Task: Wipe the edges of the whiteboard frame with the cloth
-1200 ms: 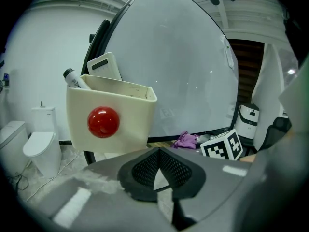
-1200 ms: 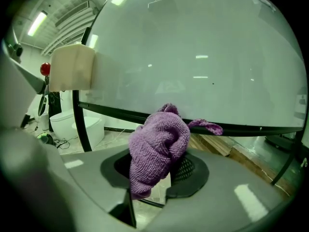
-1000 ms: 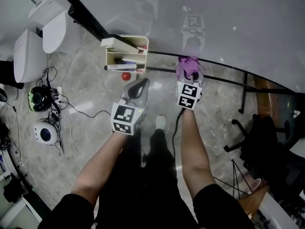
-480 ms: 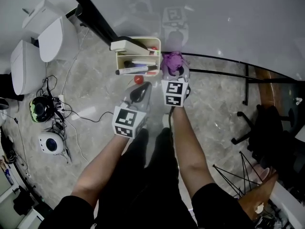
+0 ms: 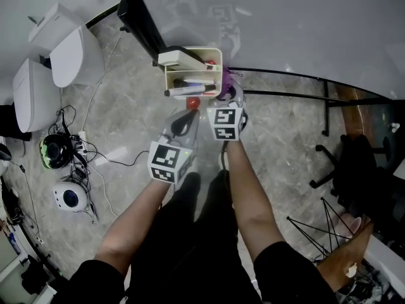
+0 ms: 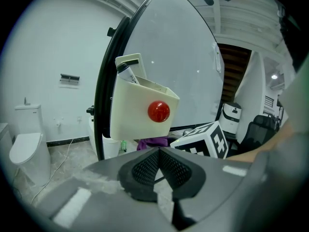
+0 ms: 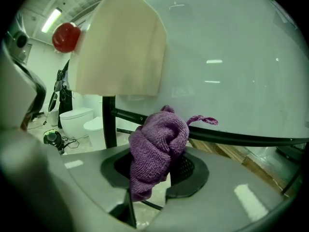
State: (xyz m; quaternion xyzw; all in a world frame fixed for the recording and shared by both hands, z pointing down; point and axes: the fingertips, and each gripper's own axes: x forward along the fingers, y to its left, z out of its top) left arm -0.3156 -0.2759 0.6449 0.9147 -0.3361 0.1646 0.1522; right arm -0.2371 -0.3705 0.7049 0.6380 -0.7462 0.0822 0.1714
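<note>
The whiteboard (image 5: 304, 24) fills the top of the head view, with its black frame (image 5: 297, 76) along the bottom edge and a black left edge (image 6: 104, 91). My right gripper (image 5: 226, 97) is shut on the purple cloth (image 7: 157, 149), which it holds against the lower frame bar (image 7: 231, 137), right beside the cream marker tray (image 5: 190, 71). The cloth (image 5: 224, 81) bulges out above the jaws. My left gripper (image 5: 185, 118) hangs just below the tray (image 6: 140, 110) with its red knob (image 6: 159, 111). It is shut, with nothing between the pads (image 6: 145, 166).
The tray holds several markers (image 5: 186, 88) and an eraser (image 5: 180, 59). Two white toilets (image 5: 54, 59) stand at the left, with cables and small devices (image 5: 60, 151) on the floor. At the right are a black office chair (image 5: 354, 170) and the board's stand bar (image 5: 327, 106).
My right gripper has slid the cloth leftward along the bottom frame bar, up to the marker tray. The left gripper has stayed just under the tray.
</note>
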